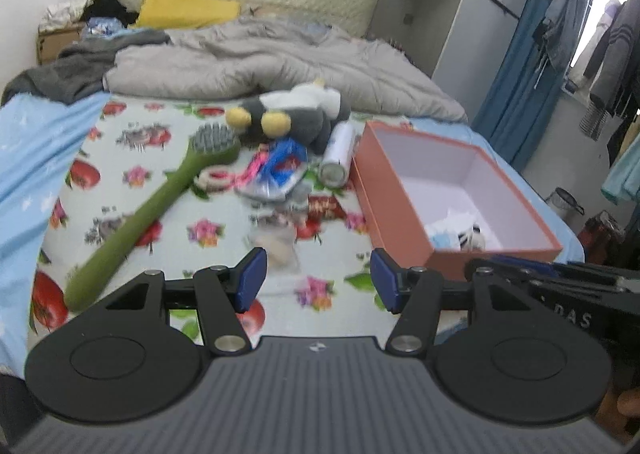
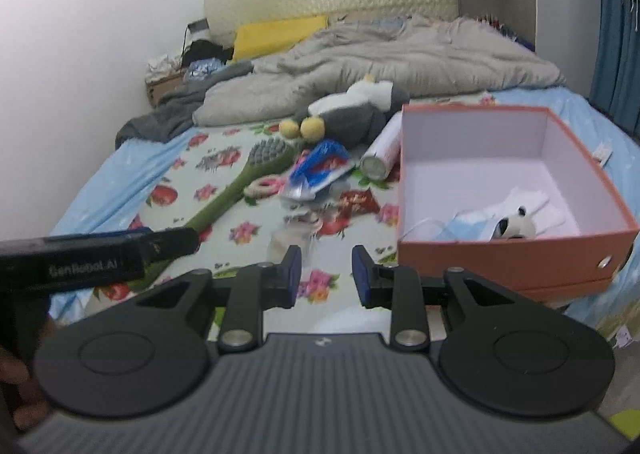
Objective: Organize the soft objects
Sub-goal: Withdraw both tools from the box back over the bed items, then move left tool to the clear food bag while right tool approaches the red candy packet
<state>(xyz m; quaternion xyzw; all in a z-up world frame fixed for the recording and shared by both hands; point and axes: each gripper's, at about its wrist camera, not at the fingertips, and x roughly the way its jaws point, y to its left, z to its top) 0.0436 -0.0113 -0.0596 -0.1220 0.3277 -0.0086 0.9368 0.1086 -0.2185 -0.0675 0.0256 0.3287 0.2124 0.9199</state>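
- We hold the left tool [image 1: 317,280] released, its blue pads wide apart and gripping nothing, low over the near end of the flowered sheet [image 1: 132,173] on the bed.
- We hold the right tool [image 2: 325,276] likewise released and empty, just beside the orange box [image 2: 516,258], which sits at about three o'clock of the pile.
- The box lies open-topped and close to us, seemingly so that soft things can be dropped straight in; a blue face mask [image 2: 468,228] and a small black-and-white plush [image 2: 514,228] already rest in its near corner.
- The grey-and-white plush toy [image 1: 296,113], with yellow feet, lies at twelve o'clock of the pile, against the grey duvet [image 1: 260,57]; we judge it the clearest soft item left.
- Between us and it lie a green long-handled brush [image 1: 156,205] at ten o'clock, a blue-and-red packet [image 1: 280,169], a white cylinder can [image 1: 338,153] and a blurred small clear bag [image 1: 280,242] nearest the pads.
- We judge the hard items should stay out, so reaching past them is the care needed.
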